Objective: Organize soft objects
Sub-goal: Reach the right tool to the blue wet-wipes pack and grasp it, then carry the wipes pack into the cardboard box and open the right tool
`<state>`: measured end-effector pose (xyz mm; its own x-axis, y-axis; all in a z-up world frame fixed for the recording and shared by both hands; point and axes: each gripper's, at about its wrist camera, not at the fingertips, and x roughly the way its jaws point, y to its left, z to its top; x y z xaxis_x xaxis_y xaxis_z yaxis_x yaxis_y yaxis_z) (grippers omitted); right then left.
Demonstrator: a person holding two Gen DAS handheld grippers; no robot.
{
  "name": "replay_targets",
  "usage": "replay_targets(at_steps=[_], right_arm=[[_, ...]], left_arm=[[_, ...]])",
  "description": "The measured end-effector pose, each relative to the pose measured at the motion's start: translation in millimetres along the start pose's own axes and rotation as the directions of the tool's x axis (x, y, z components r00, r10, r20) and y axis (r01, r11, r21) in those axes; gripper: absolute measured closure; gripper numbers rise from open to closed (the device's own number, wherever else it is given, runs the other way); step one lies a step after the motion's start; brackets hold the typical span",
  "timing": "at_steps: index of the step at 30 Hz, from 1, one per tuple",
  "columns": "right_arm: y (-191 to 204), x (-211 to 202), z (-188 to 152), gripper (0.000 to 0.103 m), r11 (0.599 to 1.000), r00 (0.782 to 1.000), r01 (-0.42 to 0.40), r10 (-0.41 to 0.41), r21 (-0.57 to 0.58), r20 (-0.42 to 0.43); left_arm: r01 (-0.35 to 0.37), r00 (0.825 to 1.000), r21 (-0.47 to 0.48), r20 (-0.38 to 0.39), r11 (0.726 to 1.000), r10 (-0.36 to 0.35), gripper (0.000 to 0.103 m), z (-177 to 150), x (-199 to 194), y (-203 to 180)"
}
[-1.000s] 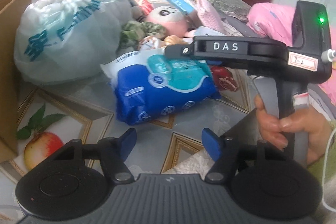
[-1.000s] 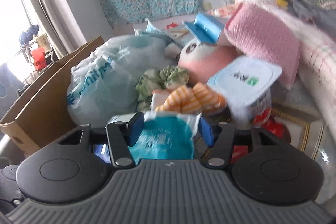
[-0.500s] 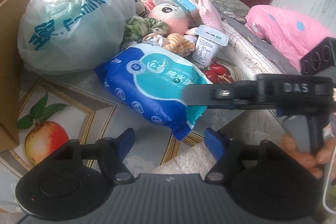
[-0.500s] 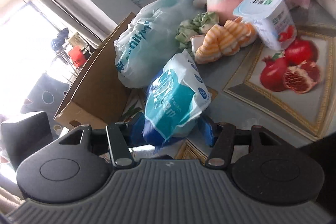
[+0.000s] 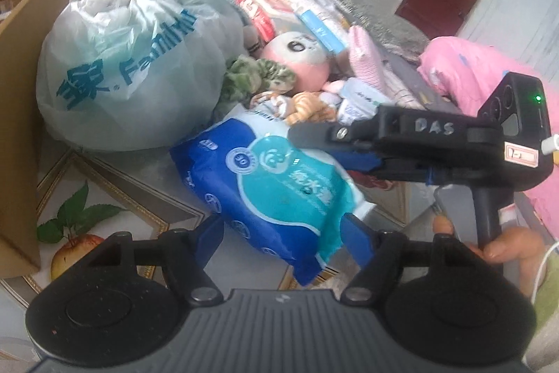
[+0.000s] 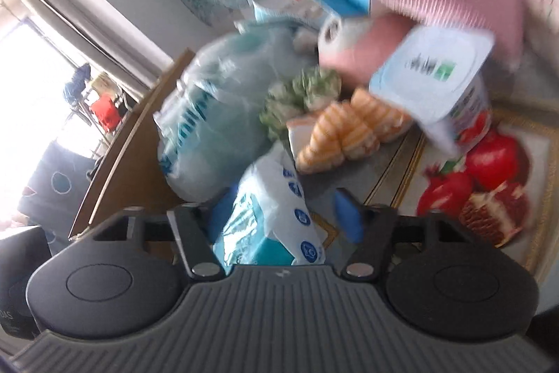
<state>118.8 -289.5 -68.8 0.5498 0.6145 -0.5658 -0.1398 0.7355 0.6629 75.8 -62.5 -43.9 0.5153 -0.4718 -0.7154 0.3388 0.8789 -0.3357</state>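
Nearest, we are holding the left gripper (image 5: 283, 238) with fingers apart; the tail end of the wipes pack (image 5: 279, 194) is lying between them, contact unclear. Our right gripper (image 6: 286, 212) is reaching in from the right; the pack sits between its blue fingers (image 6: 346, 215), which are standing apart in the blurred wrist view, grip uncertain. Beyond the fingertips are lying a striped orange toy (image 6: 342, 135), a yogurt cup (image 6: 443, 83), a green scrunchie (image 5: 258, 77) and a pink plush (image 5: 297, 58). Far left, a plastic bag (image 5: 129, 65) is touching a cardboard box (image 5: 21, 93).
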Motion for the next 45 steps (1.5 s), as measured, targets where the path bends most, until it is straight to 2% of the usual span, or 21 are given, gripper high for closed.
replay_targets(at_steps=[2,4,9,15,17,23,30,34,38,41,45], right_arm=[[1,7,-5,0.053,0.998,0.997,-0.052,0.054,0.025,-0.057],[6,7,-10,0.053,0.998,0.994,-0.063,0.064,0.005,-0.089],[-1,12,-7,0.053,0.997,0.993,-0.066,0.070,0.049,-0.090],[-8,20,-8,0.057,0.993,0.990,-0.090,0.097,0.074,-0.106],[-9,19,-9,0.061,0.991,0.988,-0.104,0.113,0.084,-0.104],[-1,9,-16,0.062,0.990,0.989,-0.118,0.125,0.075,-0.084],[33,-19,-15,0.062,0.985,0.985,-0.169,0.169,0.029,-0.024],[67,-22,0,0.062,0.975,0.975,-0.220,0.220,-0.031,-0.004],[112,-3,32,0.062,0.949,0.955,-0.296,0.294,-0.105,-0.029],[152,23,58,0.062,0.918,0.933,-0.360,0.353,-0.165,-0.074],[204,78,92,0.061,0.883,0.900,-0.429,0.401,-0.189,-0.169]], left_arm=[[-0.007,1.000,-0.009,-0.028,1.000,0.006,0.028,3,4,3],[-0.003,0.999,-0.018,-0.044,1.000,0.002,0.025,6,7,7],[0.010,0.998,-0.021,-0.069,1.000,-0.011,0.022,14,16,11],[-0.018,0.997,-0.011,-0.076,1.000,0.017,0.018,18,25,9],[-0.026,0.997,-0.005,-0.068,1.000,0.025,0.019,17,23,6],[-0.034,0.999,0.019,-0.035,0.999,0.035,0.022,12,11,-3],[-0.065,0.996,0.081,0.069,0.995,0.059,0.022,12,-37,-21],[-0.125,0.984,0.089,0.141,0.988,0.112,0.022,26,-73,-21],[-0.216,0.959,0.087,0.206,0.973,0.194,0.022,51,-110,-9],[-0.281,0.938,0.051,0.227,0.958,0.262,0.021,75,-135,12],[-0.341,0.918,-0.028,0.204,0.940,0.339,0.019,113,-155,59]])
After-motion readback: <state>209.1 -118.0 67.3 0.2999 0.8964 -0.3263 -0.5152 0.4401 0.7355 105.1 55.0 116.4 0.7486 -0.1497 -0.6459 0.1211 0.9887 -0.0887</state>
